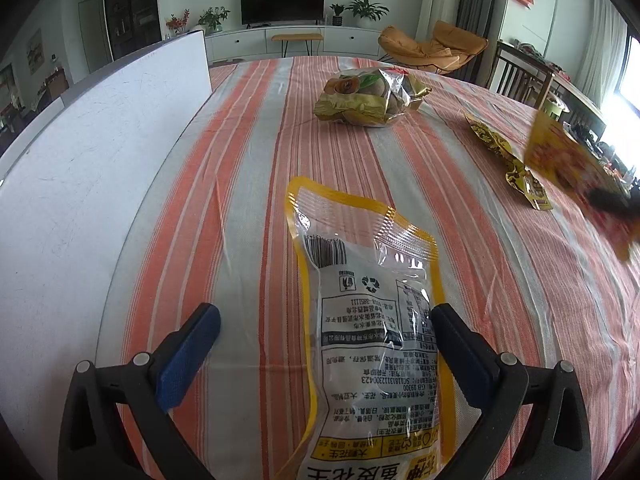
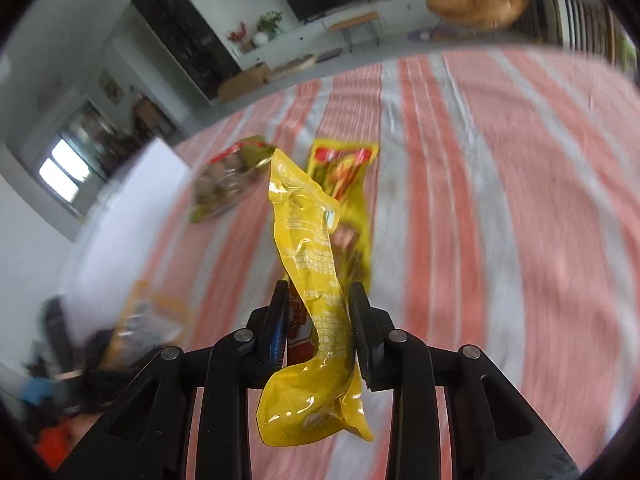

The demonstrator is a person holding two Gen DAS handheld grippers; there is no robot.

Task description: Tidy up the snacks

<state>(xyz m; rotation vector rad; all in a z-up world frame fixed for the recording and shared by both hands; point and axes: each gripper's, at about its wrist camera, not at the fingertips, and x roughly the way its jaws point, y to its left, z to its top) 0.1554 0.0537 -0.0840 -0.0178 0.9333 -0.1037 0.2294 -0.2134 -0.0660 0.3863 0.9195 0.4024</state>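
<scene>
Left tongs (image 1: 326, 334): jaws spread wide, gripping nothing. Clear plastic snack pouch with yellow border and printed white label (image 1: 360, 332) lies flat on the striped orange-and-grey cloth-covered worktop (image 1: 248, 184), running from frame centre to the bottom edge. Its lower half sits in the gap between the two fingers; right finger (image 1: 464, 344) is at the pouch's right edge, and contact can't be told. Left blue-padded finger (image 1: 192, 352) stands clear of it.

Upper centre of the left view: gold-and-clear bag of round brown snacks (image 1: 368, 98), well apart from the tongs. Right edge: small gold foil packet (image 1: 508, 164) on the cloth, and a blurred yellow-red packet (image 1: 568, 160) beside it. White board (image 1: 88, 184) fills the left side.

Right tongs (image 2: 316, 320): closed on a crumpled yellow foil sachet (image 2: 308, 280), pinched mid-length at bottom centre of the right view. Its top end sticks up past the fingertips; bottom end hangs below the jaws. Sachet is clear of the worktop. Background is motion-blurred; a yellow packet with red top band (image 2: 344, 176) lies on the cloth behind the sachet.
</scene>
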